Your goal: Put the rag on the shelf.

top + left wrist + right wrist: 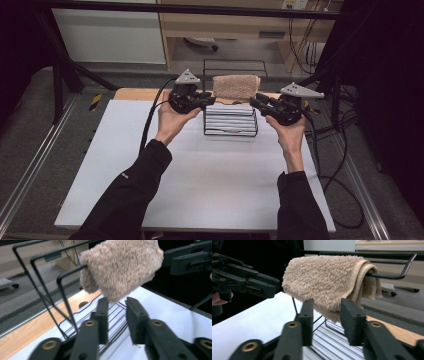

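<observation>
Two hand-held grippers flanking a black wire rack (231, 121) near the far edge of a white table (200, 185), a folded beige towel (236, 86) draped over the rack's top bar. Left gripper (209, 101) raised at the towel's left end, jaws parted to a moderate gap, empty, tips just below the hanging fold (120, 267) and not visibly touching it. Right gripper (256, 102) level at the towel's right end, jaws likewise parted and empty, tips just short of the towel's lower edge (329, 282); contact impossible to confirm. Beyond, the rack's slatted base (337, 340) on the white surface, a strip of bare wood (135, 94) along the table's far edge, then grey floor (250, 50).
</observation>
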Demonstrator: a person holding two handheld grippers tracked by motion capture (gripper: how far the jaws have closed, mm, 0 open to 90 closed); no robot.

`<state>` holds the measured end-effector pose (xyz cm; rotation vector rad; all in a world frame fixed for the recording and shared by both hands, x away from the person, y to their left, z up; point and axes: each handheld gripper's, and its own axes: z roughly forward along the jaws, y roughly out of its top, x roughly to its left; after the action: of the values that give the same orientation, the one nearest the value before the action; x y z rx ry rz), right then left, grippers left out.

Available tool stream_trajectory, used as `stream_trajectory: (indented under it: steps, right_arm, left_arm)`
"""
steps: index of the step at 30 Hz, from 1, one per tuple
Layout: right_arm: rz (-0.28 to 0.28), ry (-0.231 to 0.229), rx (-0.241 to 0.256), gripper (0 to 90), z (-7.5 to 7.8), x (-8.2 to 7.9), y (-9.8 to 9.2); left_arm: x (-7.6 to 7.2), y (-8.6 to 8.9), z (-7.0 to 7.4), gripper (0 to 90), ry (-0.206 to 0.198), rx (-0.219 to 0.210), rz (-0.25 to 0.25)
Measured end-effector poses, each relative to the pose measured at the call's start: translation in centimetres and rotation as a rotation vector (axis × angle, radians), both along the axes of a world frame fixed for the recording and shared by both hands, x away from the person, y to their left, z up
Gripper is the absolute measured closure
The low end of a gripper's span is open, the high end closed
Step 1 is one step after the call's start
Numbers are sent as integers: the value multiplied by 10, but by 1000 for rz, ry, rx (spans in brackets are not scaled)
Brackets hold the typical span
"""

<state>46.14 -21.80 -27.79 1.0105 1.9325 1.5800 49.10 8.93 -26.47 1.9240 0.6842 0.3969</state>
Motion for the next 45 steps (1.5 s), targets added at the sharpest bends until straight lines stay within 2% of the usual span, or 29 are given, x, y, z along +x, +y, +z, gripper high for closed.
stream_trajectory:
  steps: [5, 9, 13, 19, 23, 28, 31, 37, 41, 45]
  right_arm:
    - [-9, 19, -3, 486, -2, -10, -3]
    - [-9, 38, -5, 386, -6, -18, -6]
    - [-15, 58, -16, 292, -11, -25, -9]
    - [-10, 99, -30, 149, -24, -34, -11]
    - [-4, 127, -49, 92, -36, -39, -11]
    - [11, 156, -63, 55, -54, -45, -11]
    - [19, 171, -86, 42, -64, -49, -11]
    - [33, 203, -106, 19, -84, -59, -12]
    - [41, 228, -93, 13, -100, -65, -16]
    - [59, 245, -110, 6, -116, -71, -21]
  left_arm:
    - [-13, 15, -10, 568, 16, 27, 6]
    - [-22, 29, -22, 438, 46, 42, 19]
    - [-32, 44, -35, 350, 57, 57, 32]
    - [-47, 70, -58, 197, 77, 62, 50]
    - [-58, 88, -72, 118, 95, 71, 75]
    - [-71, 108, -89, 67, 121, 91, 116]
    - [-80, 119, -98, 63, 121, 105, 132]
    - [-98, 138, -117, 60, 137, 88, 146]
    - [-108, 150, -130, 60, 150, 99, 155]
    - [-115, 160, -142, 61, 163, 94, 161]
